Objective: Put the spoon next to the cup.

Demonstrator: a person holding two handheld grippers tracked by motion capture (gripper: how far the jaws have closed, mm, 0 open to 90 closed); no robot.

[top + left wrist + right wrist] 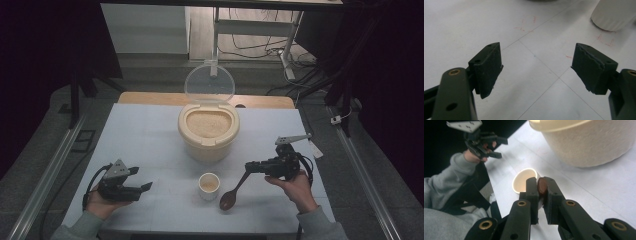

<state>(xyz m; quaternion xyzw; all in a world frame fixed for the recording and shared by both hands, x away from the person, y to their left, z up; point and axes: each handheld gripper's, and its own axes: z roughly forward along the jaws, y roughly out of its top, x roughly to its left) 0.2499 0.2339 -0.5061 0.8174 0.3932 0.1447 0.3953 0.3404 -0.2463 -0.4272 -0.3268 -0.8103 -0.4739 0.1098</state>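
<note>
A brown wooden spoon (pixel 231 194) hangs tilted, its bowl low over the table beside a small white cup (pixel 208 186) with rice in it. My right gripper (pixel 249 167) is shut on the upper end of the spoon's handle (pixel 542 185), just to the right of the cup (pixel 523 180). My left gripper (pixel 141 178) rests in a hand at the front left, jaws open with nothing between them. In the left gripper view those jaws (pixel 536 60) stand wide over bare table, with the cup (pixel 614 13) at the upper right.
A cream rice container (pixel 208 131) full of rice stands behind the cup, its clear round lid (pixel 209 83) raised upright. Its wall (pixel 589 145) is close ahead in the right gripper view. The white table top (pixel 145 135) ends near both forearms.
</note>
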